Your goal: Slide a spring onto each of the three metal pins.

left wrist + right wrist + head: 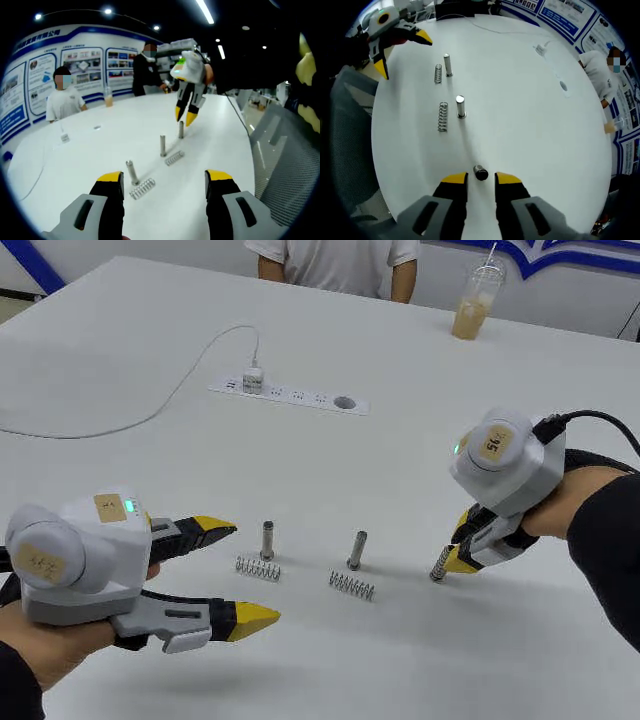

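Right gripper (481,180) angled down, pin (480,173) at tips

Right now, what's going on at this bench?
A person works a gripper in each hand. The right gripper straddles the third pin, which seems to carry a spring, though I cannot tell whether the jaws grip it. The left gripper hangs open near the left pin and the middle pin. Both stand bare, with the left spring and the middle spring lying loose beside them.

White table (420,390), power strip (290,395) with a plugged cable (150,410), drink cup (475,302) near the far edge, upright pin (267,539) with a spring (258,568) lying beside it, second pin (357,549) and second spring (352,586) likewise.
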`<state>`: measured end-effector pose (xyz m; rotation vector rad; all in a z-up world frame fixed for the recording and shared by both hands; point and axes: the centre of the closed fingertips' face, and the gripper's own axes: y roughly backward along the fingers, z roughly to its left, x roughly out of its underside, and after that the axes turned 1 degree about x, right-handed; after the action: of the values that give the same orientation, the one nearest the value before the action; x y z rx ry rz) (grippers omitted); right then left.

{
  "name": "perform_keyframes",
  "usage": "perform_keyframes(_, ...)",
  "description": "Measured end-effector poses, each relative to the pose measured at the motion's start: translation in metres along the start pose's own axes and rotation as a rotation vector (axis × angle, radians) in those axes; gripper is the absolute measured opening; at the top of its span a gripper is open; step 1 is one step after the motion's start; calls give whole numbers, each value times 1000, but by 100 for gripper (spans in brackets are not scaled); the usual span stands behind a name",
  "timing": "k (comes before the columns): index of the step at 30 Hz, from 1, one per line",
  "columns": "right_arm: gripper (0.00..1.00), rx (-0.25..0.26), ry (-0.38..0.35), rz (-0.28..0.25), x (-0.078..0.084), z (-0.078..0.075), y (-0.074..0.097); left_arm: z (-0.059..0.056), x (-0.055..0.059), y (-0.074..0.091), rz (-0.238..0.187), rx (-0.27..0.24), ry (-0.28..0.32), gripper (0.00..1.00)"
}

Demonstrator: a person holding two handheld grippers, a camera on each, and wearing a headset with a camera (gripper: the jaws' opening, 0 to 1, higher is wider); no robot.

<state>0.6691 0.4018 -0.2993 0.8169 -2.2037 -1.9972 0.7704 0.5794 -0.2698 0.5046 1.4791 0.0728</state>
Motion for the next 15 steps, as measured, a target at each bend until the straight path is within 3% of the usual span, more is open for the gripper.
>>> perform_keyframes(8, 22, 18, 29, -49, -20, 7, 12, 0, -2, -1, -2, 2, -5, 66)
perform_keyframes(15, 22, -11, 41, -87, -38, 22, 10, -2, -4, -2, -4, 4, -10, 66)
